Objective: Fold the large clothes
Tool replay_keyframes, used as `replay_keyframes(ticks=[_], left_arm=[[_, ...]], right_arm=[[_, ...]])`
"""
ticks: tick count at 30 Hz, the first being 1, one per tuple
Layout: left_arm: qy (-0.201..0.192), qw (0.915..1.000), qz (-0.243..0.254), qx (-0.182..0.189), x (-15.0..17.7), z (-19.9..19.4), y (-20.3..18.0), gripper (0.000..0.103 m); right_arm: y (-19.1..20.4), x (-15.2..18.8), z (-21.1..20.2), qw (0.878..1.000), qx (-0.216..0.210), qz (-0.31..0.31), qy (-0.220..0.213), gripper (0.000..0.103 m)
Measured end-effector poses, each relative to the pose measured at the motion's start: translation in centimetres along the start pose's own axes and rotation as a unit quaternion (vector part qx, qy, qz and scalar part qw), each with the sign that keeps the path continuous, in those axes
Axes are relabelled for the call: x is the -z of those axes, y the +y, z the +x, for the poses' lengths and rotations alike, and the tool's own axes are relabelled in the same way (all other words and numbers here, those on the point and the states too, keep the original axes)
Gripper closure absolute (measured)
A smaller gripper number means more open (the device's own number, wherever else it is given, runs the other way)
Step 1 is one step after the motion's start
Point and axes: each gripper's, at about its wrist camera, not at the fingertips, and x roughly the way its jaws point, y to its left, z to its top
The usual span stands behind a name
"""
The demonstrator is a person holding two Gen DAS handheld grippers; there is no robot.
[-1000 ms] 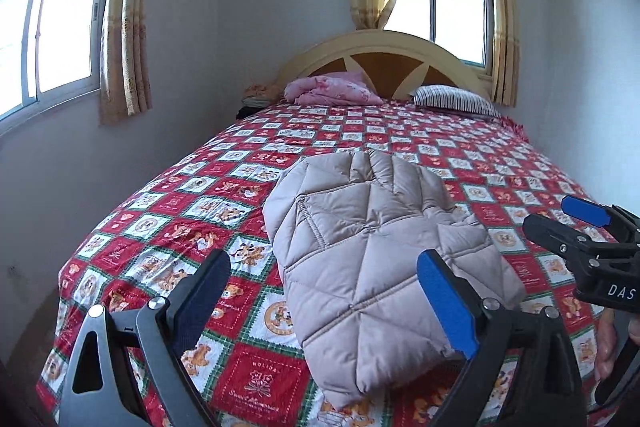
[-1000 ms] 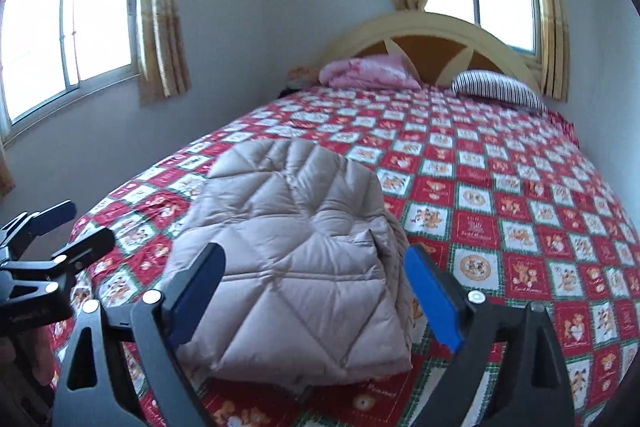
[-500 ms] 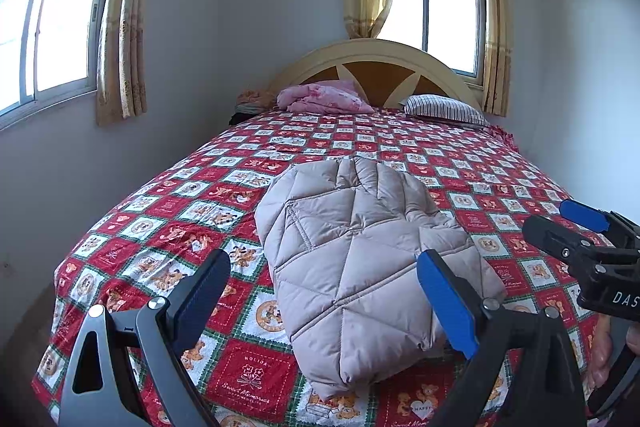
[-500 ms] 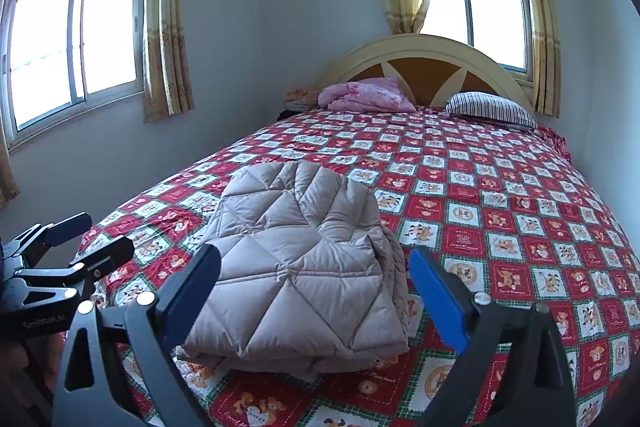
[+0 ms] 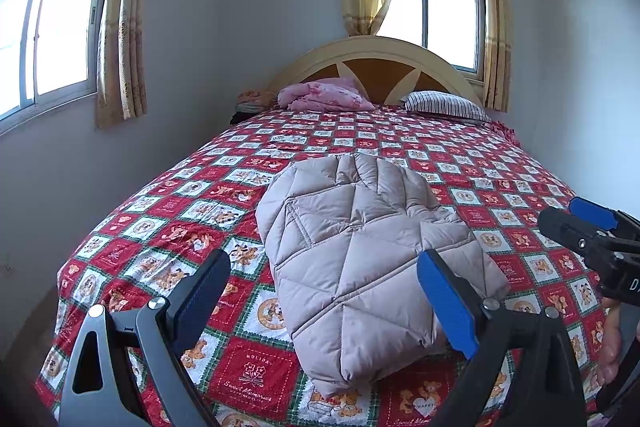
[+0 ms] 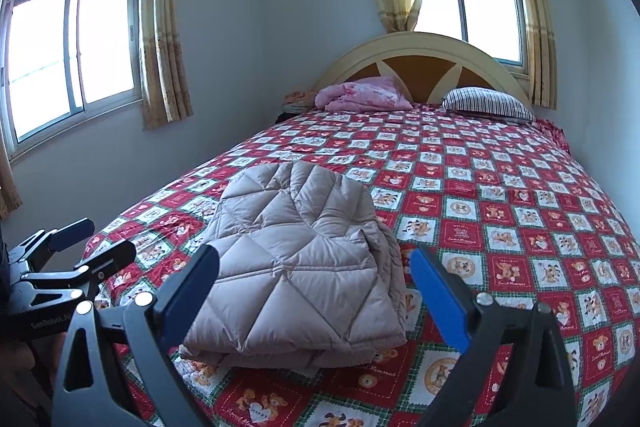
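A beige quilted puffer jacket lies folded into a compact bundle near the foot of the bed; it also shows in the right wrist view. My left gripper is open and empty, held above and in front of the jacket, apart from it. My right gripper is open and empty too, held back from the jacket's near edge. The right gripper also appears at the right edge of the left wrist view, and the left gripper at the left edge of the right wrist view.
The bed has a red checked bear-print cover and a curved wooden headboard. A pink blanket and a striped pillow lie at its head. Walls with curtained windows stand left and behind.
Both grippers have pulled back and risen from the jacket, so it looks smaller and farther away. The jacket has not moved. Both grippers stayed open.
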Motion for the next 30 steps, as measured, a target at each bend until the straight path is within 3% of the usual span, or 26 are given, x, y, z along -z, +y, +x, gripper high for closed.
replay_keyframes(ticks=[30], left_arm=[[-0.001, 1.0000, 0.000, 0.003, -0.13, -0.16, -0.03, 0.008]], right_arm=[[-0.30, 0.17, -0.28, 1.000, -0.003, 0.009, -0.004, 0.004]])
